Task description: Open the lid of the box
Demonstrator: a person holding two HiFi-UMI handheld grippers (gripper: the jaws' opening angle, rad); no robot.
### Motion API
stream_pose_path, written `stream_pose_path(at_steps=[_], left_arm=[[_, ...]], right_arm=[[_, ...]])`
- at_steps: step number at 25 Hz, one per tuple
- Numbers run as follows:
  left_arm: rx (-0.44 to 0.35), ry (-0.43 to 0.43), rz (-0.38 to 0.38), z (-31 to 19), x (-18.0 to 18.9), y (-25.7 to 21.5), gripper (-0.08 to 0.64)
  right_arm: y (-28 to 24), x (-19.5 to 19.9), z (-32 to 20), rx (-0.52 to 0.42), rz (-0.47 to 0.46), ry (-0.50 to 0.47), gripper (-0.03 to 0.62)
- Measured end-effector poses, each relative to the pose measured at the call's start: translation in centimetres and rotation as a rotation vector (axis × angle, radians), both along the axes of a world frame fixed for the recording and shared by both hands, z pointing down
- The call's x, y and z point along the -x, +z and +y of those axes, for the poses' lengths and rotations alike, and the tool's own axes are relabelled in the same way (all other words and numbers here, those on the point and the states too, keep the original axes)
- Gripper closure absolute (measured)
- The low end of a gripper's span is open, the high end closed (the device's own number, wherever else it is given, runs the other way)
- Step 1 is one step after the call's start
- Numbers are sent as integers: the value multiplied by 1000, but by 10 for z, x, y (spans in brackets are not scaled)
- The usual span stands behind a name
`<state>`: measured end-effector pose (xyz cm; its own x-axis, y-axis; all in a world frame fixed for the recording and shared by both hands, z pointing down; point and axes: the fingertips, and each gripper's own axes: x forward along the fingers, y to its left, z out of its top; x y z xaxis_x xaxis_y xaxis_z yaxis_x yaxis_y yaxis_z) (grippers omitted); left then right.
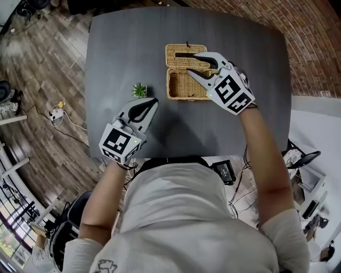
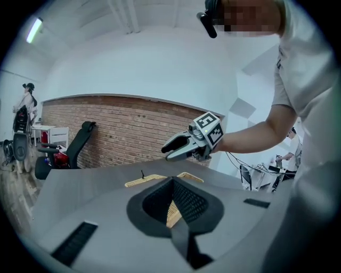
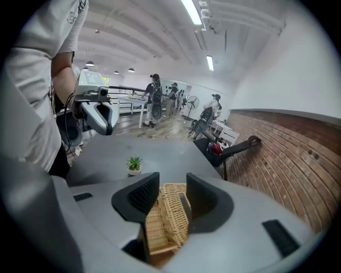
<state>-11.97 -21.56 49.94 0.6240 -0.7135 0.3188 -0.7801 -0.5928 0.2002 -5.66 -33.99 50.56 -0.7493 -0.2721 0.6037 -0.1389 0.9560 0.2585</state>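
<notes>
**A:** So where's the wicker box (image 1: 176,96) sitting, and is it open?

**B:** From above it's on the grey table (image 1: 122,48), toward the 12 o'clock edge. The lid (image 1: 184,49) is flipped back flat at 12 o'clock of the basket part, so you look straight into the weave. There's a little potted plant (image 1: 139,90) at 9 o'clock of it, near but not touching.

**A:** And the claws?

**B:** The right gripper (image 1: 181,63) hangs over the hinge line with its jaws spread, released, gripping nothing. Its own camera shows the box below the gap between the two pads. The left gripper (image 1: 152,102) is off at 7 o'clock of the box, well apart, jaws clenched together with nothing in them.

**A:** Anything one camera catches that the others miss?

**B:** Yeah. The left gripper view is the one that shows the lid edge-on, a thin tan slab with a small black loop (image 2: 142,174) sticking up from it. It also gets the right gripper from the side, with an office chair (image 2: 80,141) and brick wall (image 2: 117,128) behind. The right gripper view looks the other way, at strip lights (image 3: 191,10) on the ceiling and a few people (image 3: 154,96) far back in the room. The head view alone gets the wood floor (image 1: 48,64) with cables (image 1: 69,120) on it.

**A:** Any writing?

**B:** Just black-and-white square patterns on the marker cubes (image 1: 230,91). There's a print on the person's shirt (image 1: 106,265), too small to read.
</notes>
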Motion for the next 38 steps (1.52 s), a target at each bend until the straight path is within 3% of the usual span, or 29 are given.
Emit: stream_pose_path(at_steps=[7, 22, 28, 38], left_arm=[[-51, 50, -7, 34, 9, -25, 549], [-150, 137, 63, 113, 9, -79, 549], [-193, 211, 59, 134, 0, -99, 549], [-233, 234, 63, 159, -25, -122, 549]], right_arm=[[-14, -7, 71, 9, -75, 101, 428], [-67, -10, 196, 5, -326, 347, 430], [-91, -11, 233, -22, -335, 357, 442], [-108, -33, 273, -15, -352, 346, 474]])
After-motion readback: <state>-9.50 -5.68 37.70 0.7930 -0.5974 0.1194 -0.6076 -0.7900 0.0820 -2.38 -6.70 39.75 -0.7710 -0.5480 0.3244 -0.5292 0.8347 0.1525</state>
